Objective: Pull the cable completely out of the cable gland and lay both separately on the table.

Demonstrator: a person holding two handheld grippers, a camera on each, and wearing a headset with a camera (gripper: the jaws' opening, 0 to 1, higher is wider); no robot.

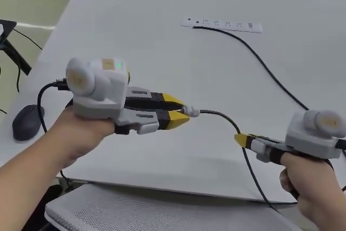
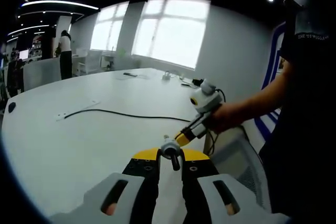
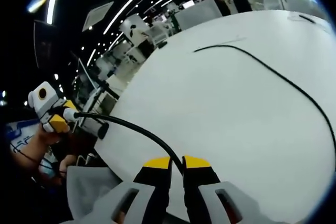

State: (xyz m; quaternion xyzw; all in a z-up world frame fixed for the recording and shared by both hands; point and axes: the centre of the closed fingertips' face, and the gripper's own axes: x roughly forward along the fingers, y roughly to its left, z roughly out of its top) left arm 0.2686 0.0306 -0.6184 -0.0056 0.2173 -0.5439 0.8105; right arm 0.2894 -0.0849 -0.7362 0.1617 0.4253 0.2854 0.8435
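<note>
Tongs at both ends of the job: the left tongs are clenched on the small pale cable gland, and the right tongs are pinched on the black cable a short way down its length. Both are held in the air over the near edge of the white bench. Between them the cable arcs out of the gland and dips to the right tongs, then hangs on past the bench edge. In the left gripper view the gland sits right at the yellow tips. In the right gripper view the cable curves from between the closed jaws back to the gland.

By the look of it the cable is not yet out of the gland — the pull is under way at most, and nothing is laid down. The gland appears light, hard and smooth, a piece likely to twist or slip unless gripped square across its body. The cable looks limp and rubber-sheathed, so it should bend rather than push. The better hold is probably close to the gland's mouth, pulling straight along its axis — a grip farther off would only take up slack. Beyond, a power strip with its own cord lies on the far part of the bench, well apart.
</note>
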